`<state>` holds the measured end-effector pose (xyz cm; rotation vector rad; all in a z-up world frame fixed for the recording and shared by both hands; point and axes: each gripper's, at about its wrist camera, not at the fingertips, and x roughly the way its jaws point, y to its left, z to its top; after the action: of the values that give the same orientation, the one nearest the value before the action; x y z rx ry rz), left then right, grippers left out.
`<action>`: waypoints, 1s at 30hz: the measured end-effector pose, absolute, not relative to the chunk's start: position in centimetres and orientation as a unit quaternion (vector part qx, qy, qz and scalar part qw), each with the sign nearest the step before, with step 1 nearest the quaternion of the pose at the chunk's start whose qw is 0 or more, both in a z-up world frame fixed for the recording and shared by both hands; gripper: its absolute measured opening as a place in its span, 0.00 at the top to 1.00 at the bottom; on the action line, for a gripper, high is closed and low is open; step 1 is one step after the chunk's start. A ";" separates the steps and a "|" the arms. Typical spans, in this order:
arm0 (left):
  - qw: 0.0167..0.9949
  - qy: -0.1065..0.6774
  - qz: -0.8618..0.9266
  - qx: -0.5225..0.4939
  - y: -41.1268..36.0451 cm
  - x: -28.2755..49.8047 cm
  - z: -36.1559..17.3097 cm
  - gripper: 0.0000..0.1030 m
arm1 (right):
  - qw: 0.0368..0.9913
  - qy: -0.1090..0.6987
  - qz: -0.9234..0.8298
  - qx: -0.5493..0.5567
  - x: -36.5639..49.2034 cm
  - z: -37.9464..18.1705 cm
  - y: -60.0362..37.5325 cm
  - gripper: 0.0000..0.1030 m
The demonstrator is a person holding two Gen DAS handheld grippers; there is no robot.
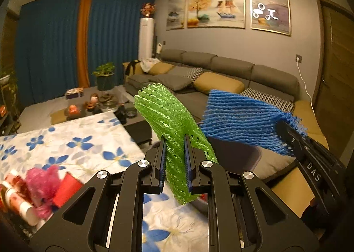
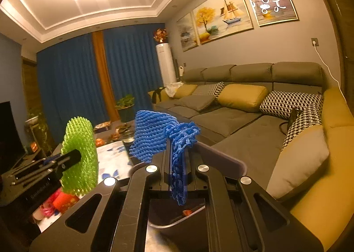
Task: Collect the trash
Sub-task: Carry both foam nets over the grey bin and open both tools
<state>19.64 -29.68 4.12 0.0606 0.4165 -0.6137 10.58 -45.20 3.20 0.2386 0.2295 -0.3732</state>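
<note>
My left gripper [image 1: 174,139] is shut on a green foam fruit net [image 1: 163,110] and holds it up in the air above the table edge. My right gripper [image 2: 178,141] is shut on a blue foam fruit net [image 2: 152,132], held above a dark grey trash bin [image 2: 221,159]. In the left wrist view the blue net [image 1: 241,119] and the right gripper [image 1: 285,132] show at the right. In the right wrist view the green net [image 2: 81,159] and the left gripper [image 2: 75,156] show at the left. A pink foam net [image 1: 42,181] lies on the table.
The table has a floral blue and white cloth [image 1: 84,141]. A red cup [image 1: 66,190] and tubes [image 1: 20,203] lie beside the pink net. A grey sofa with cushions [image 2: 232,117] is behind the bin. A cluttered coffee table [image 1: 99,106] stands further back.
</note>
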 end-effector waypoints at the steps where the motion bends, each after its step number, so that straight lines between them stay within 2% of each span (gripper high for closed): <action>1: 0.929 0.206 -0.305 0.031 -30.2 20.0 3.8 0.87 | 0.968 0.115 -0.187 0.119 10.7 3.1 -45.5 0.93; 25: 0.904 0.246 -0.349 0.030 -34.8 25.5 0.0 0.85 | 0.965 0.132 -0.198 0.110 14.3 1.6 -47.3 0.92; 28: 0.899 0.252 -0.358 0.035 -34.9 25.8 -0.7 0.80 | 0.965 0.138 -0.195 0.112 14.8 1.2 -47.6 0.91; 30: 0.897 0.257 -0.357 0.037 -35.0 26.0 -1.0 0.67 | 0.964 0.144 -0.192 0.116 15.2 0.8 -47.9 0.88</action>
<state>26.04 -35.00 -1.04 0.0771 0.5314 -0.7402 15.16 -47.85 0.84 0.2355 0.2915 -0.3895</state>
